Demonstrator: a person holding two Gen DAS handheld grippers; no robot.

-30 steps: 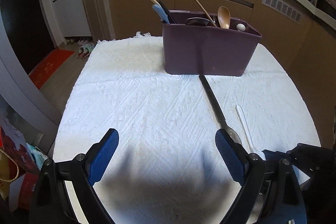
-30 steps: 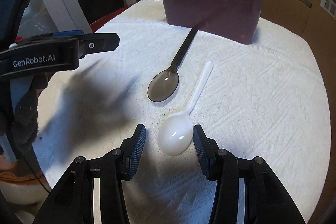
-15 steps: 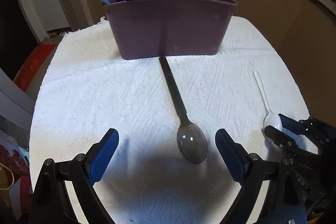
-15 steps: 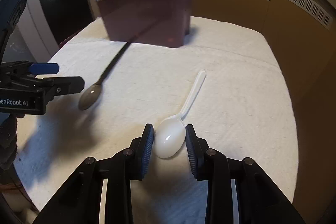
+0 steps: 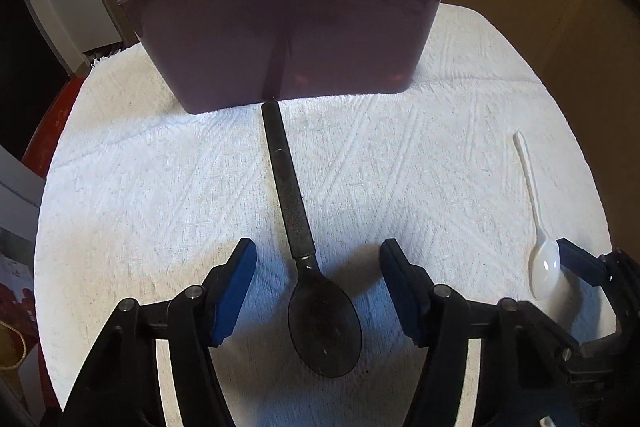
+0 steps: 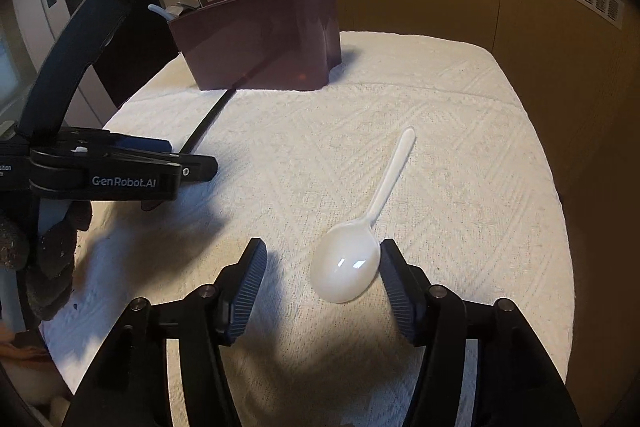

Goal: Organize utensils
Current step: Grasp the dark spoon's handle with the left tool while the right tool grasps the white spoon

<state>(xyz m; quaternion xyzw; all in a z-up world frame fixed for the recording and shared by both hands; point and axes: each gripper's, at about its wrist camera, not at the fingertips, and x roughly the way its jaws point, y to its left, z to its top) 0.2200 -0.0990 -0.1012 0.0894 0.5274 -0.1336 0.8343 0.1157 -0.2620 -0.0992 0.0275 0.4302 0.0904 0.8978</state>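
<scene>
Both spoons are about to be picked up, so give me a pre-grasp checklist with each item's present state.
1. Black spoon lies between the left hand-held gripper pads, jaws closing, pads not yet touching: ok.
2. White spoon sits centred in the right hand-held gripper: not ok, the bowl lies hard against the right-side pad, a wide gap on the other side, jaws opening.
3. Contact between that pad and the white spoon: cannot tell.
4. Black spoon's handle end clear of the purple caddy: cannot tell, it lies right at its base.
5. The two spoons lie apart on the white cloth: ok.
</scene>
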